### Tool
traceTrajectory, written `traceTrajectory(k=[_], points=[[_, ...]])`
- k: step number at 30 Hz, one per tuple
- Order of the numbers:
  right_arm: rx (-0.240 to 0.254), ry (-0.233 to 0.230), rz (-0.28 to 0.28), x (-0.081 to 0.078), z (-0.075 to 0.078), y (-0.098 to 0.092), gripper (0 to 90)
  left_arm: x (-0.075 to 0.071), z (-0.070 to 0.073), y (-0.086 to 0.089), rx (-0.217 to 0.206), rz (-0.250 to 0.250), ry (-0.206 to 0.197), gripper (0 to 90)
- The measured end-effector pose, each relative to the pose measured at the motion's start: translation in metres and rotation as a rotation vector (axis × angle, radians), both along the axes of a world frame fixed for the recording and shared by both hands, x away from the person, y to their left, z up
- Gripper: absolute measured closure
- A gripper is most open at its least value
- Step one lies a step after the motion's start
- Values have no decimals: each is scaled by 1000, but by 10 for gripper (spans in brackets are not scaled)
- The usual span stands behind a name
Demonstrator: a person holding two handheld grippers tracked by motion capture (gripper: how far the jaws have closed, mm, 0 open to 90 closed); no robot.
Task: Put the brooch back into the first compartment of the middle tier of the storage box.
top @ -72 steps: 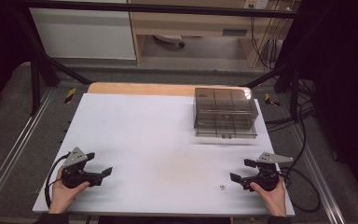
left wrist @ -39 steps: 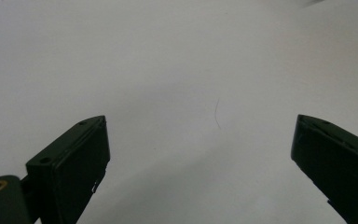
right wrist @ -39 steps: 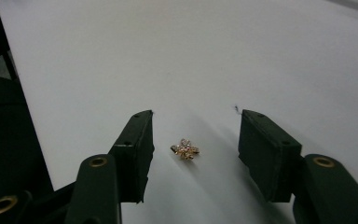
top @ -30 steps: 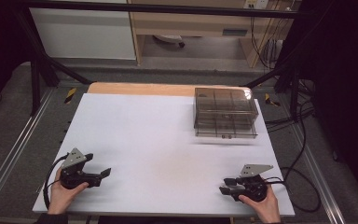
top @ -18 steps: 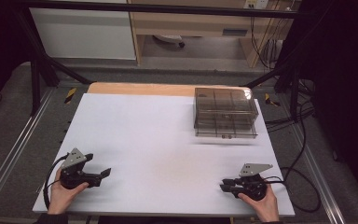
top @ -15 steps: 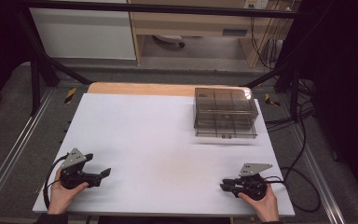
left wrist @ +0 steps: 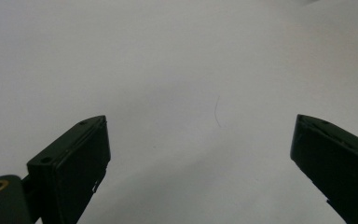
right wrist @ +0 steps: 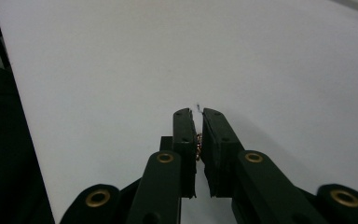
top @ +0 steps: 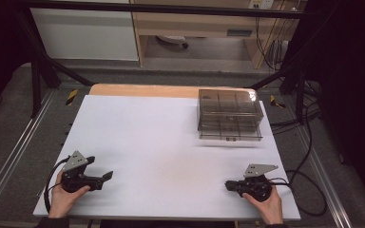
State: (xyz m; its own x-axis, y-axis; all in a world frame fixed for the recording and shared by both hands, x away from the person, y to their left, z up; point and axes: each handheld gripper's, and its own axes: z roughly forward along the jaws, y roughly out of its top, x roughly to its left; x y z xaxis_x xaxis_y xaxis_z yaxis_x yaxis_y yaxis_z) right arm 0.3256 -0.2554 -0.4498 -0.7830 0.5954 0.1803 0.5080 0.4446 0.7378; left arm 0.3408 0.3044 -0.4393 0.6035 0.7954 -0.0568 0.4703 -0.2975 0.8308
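White sheeting covers the table (top: 171,137), with a strip of bare wood along its far edge. At the near right corner, just inside the near edge, the right gripper (top: 229,184) lies low on the sheet, pointing left, a hand behind it. Its jaws have just been closing and now stand pressed together on a small coppery, chain-like object (right wrist: 198,148), which shows as a thin glint in the slit between the 2 pads in the right gripper view. At the near left, the left gripper (top: 105,177) rests on the sheet, pointing right, its 2 jaws spread wide with only bare white surface between them in the left gripper view. Between the 2 grippers the sheet is open, and this bare room runs on to the far left corner. A smoky clear compartment box (top: 229,114) sits at the far right, close to the right edge and well apart from both grippers.
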Motion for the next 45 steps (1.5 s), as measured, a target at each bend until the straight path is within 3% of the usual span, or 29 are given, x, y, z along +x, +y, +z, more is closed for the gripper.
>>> traceTrajectory(k=[21, 45], points=[[-10, 20, -19, 1, 1, 0, 886, 0, 0, 1, 5, 0, -1, 46], [15, -21, -57, 10, 19, 0, 889, 1, -2, 1, 10, 5, 6, 46]])
